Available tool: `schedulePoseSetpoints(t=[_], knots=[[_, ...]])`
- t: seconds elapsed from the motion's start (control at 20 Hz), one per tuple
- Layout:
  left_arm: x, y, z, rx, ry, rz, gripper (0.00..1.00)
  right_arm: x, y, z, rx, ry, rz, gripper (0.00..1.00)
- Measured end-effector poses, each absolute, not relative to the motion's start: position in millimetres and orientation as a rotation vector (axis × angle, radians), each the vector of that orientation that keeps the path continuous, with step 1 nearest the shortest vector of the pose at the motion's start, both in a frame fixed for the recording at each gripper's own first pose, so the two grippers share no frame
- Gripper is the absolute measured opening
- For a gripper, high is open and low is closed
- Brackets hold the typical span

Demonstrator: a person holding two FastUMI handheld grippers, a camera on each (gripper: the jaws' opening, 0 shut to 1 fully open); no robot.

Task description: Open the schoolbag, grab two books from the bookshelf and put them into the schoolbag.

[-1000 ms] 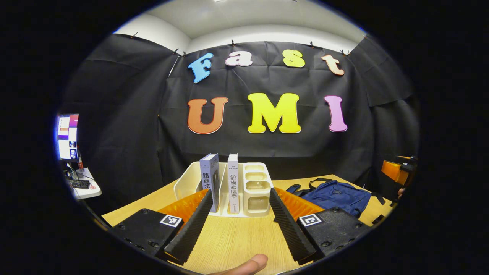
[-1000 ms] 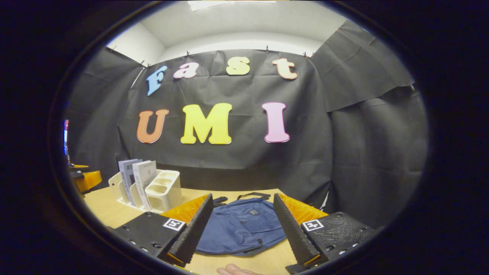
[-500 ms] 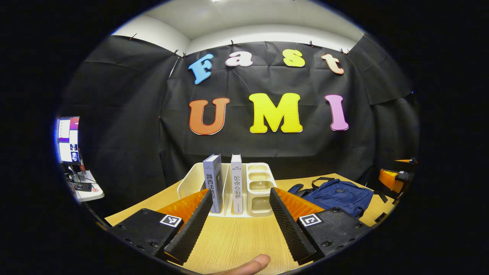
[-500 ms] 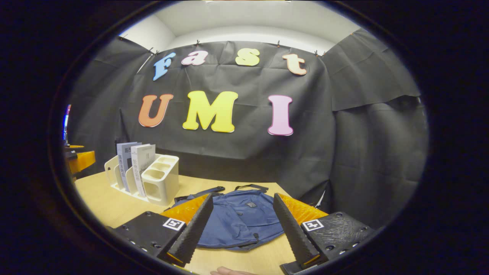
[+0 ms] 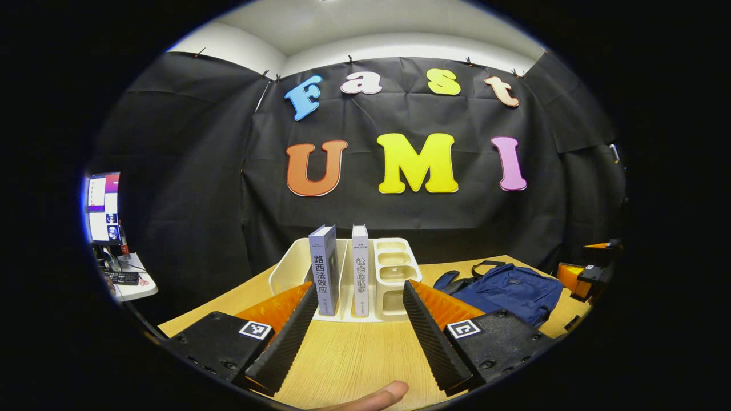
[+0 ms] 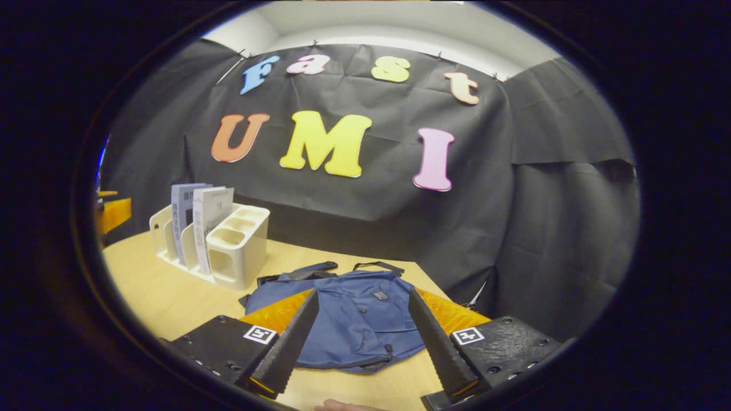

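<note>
In the left gripper view a monitor glows far left; the left gripper hovers over the wooden table, fingers spread wide on nothing, facing the cream bookshelf with a grey book and a white book upright; the blue schoolbag lies flat to the right, zipped; in the right gripper view the right gripper gapes empty above it.

My left claw hangs level with its fingers spread wide, gripping nothing; my fingertip pokes in at 6 o'clock. My right claw tips slightly downward, fingers equally parted and empty, and also shows at 3 o'clock from the left gripper view.
</note>
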State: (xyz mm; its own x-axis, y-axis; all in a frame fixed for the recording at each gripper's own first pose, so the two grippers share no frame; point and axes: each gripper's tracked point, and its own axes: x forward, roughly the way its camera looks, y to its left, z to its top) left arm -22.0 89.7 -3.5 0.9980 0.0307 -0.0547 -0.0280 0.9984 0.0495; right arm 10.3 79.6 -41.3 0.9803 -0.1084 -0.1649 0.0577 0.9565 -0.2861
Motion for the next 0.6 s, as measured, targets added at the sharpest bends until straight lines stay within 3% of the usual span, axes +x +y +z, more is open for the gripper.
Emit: schedulePoseSetpoints(t=[0.05,0.3,0.6], knots=[[-21.7,93.3,-3.3,0.052,0.054,0.038,0.95,13.4,92.2,-44.5,-0.314,0.184,-0.07,0.94],[-16.2,107.7,-5.0,0.065,0.058,0.052,0.95,31.3,151.7,-85.3,-0.406,0.257,0.004,0.99],[-11.3,135.7,-5.9,0.052,0.065,0.11,0.95,48.8,201.6,-147.3,-0.501,0.381,0.044,0.96]])
